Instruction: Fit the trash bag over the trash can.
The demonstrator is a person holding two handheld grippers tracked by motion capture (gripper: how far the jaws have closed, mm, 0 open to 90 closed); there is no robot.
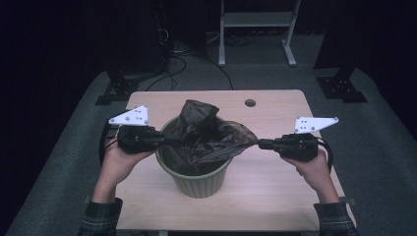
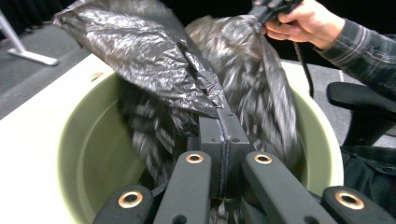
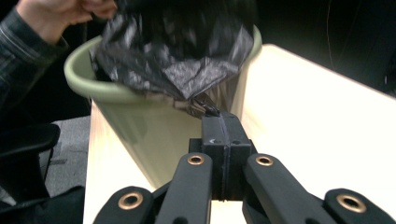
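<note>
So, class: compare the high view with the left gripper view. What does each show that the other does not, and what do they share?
High view alone: the whole wooden table, the small round hole in its top, the white frame on the floor beyond, and both forearms in plaid sleeves.

Left gripper view alone: the left gripper close up, jaws shut on a fold of the black bag, and the bin's pale inner wall.

Shared: the green bin, the bag stretched across it, and the right gripper pulling the bag's far edge.
</note>
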